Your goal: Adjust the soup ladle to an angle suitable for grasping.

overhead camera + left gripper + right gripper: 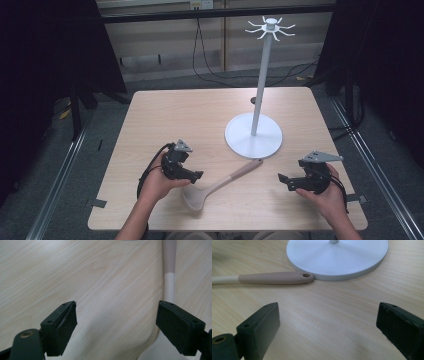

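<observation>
We see the left gripper (199, 175) held low over the near left part of the table (170, 115), its jaws standing apart with bare wood between them. In the left gripper view the ladle (169, 287) runs past the right-hand jaw, just beside it; whether that jaw touches it we cannot tell. The right gripper (281, 180) sits near the front right, its jaws also wide apart on nothing, pointing toward the ladle's handle and the stand's base.

The ladle (220, 184) lies flat between the two grippers, bowl toward the near edge beside the left gripper, pinkish handle slanting away. In the right gripper view its handle end, with a small hole, lies right against the rim of the stand's round white base (352, 267); we cannot tell whether they touch.

The stand (256, 131) is upright on the right half of the table, a slim white pole topped by a ring of hooks.

The tabletop is pale wood grain with rounded corners. Around it lies grey floor with metal rails on both sides, dark curtains left and right, and black cables trailing along the pale back wall.
</observation>
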A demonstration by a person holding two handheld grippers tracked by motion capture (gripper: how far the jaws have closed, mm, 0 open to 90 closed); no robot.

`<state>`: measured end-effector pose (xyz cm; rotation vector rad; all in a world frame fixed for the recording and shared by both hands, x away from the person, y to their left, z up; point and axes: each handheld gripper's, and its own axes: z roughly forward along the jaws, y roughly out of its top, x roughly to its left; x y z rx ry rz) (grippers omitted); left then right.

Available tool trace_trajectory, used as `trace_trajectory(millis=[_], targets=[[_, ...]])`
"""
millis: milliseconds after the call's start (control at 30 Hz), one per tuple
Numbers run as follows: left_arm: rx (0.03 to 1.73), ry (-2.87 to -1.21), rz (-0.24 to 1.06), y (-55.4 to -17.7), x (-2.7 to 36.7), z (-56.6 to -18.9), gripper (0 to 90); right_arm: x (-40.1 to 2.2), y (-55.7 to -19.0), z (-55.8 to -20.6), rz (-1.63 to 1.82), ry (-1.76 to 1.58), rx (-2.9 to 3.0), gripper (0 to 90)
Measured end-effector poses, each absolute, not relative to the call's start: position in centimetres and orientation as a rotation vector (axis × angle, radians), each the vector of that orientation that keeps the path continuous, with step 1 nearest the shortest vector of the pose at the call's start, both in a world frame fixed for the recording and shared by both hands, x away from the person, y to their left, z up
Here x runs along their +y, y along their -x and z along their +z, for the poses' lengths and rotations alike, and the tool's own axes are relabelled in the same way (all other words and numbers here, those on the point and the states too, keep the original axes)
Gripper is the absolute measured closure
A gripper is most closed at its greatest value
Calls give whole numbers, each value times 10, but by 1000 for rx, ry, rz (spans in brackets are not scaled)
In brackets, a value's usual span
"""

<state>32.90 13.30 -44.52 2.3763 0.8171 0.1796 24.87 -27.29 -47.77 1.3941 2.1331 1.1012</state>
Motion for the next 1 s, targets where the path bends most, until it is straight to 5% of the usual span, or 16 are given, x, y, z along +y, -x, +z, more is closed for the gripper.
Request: trace_trajectory(millis=[1000], targets=[[628,-2606,45,-322,81,-449,313,-272,-249,-478,1094,-1400,2138,47]])
